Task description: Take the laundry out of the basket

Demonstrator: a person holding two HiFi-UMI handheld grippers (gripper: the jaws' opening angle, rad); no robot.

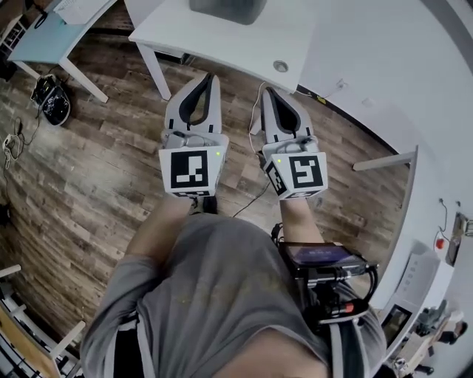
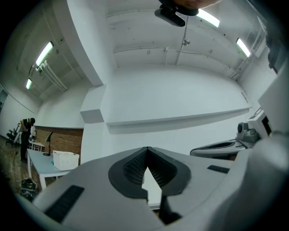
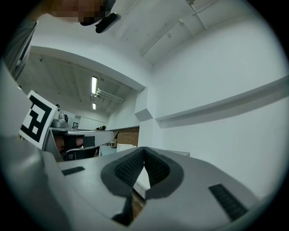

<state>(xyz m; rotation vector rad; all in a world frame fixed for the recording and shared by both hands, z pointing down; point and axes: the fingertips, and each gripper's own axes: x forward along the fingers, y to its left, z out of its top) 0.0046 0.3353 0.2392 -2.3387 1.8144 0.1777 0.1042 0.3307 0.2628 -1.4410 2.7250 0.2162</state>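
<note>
Head view shows a grey bin [image 1: 225, 9] on the white table [image 1: 222, 40], cut off by the top edge; I cannot tell whether it is the laundry basket. My left gripper [image 1: 210, 76] and right gripper [image 1: 265, 89] hover side by side above the wood floor [image 1: 89, 177] just short of that table. Both pairs of fingers are pressed together, with nothing between them.

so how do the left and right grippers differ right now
The left gripper leans its tips rightward; the right gripper leans leftward, so they converge. The left gripper's cube shows one marker face from the head view, the right gripper's shows two. Shared: both are shut and empty, held over the wooden floor near the white table.
</note>
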